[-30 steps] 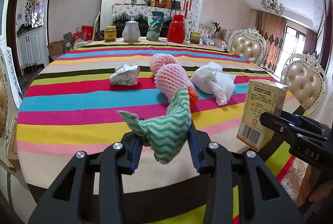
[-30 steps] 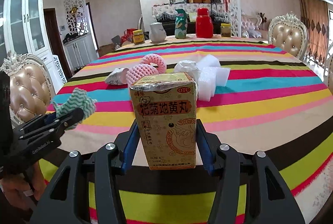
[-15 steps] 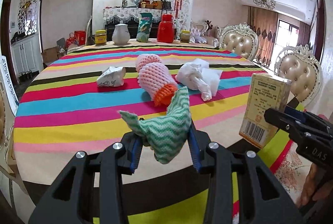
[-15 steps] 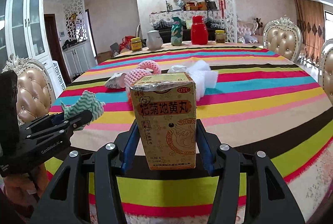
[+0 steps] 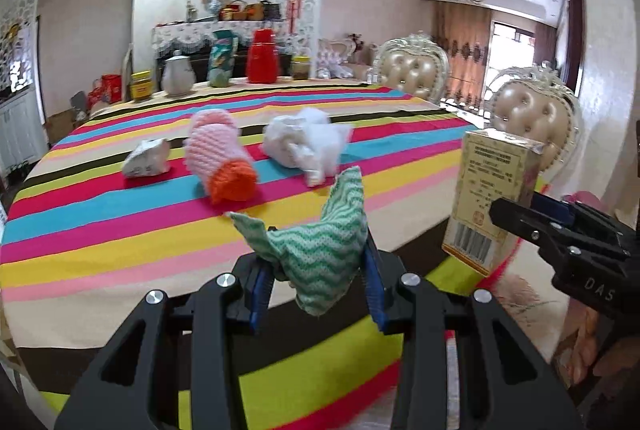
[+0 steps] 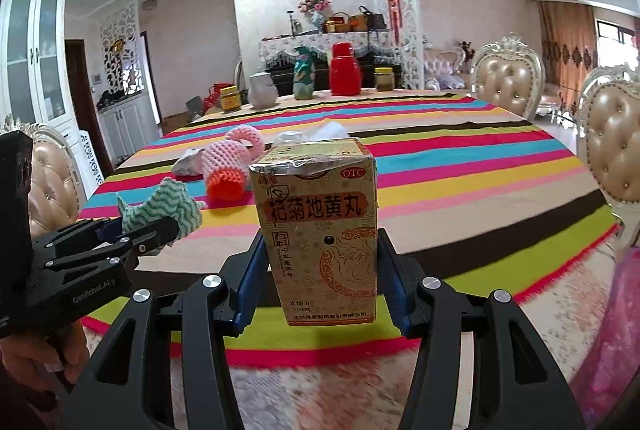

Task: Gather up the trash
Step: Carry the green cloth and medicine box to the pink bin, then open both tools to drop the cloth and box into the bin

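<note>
My left gripper (image 5: pixel 316 286) is shut on a green and white zigzag cloth (image 5: pixel 320 250), held off the near edge of the table; it also shows in the right wrist view (image 6: pixel 160 206). My right gripper (image 6: pixel 324 270) is shut on a tan medicine box (image 6: pixel 320 230), upright, which shows at the right of the left wrist view (image 5: pixel 488 198). On the striped tablecloth (image 5: pixel 100 198) lie a pink and orange foam net (image 5: pixel 220 158), a crumpled white paper (image 5: pixel 146 160) and a white plastic wad (image 5: pixel 308 146).
Jars, a white teapot (image 5: pixel 178 76), a green bag and a red flask (image 5: pixel 262 56) stand at the table's far edge. Padded chairs (image 5: pixel 532 118) stand at the right, another at the left (image 6: pixel 48 182). A pink bag (image 6: pixel 616 330) shows at lower right.
Both grippers have drawn back from the table and lowered, each still holding its item. The table's near edge and the floor rug now show below.
</note>
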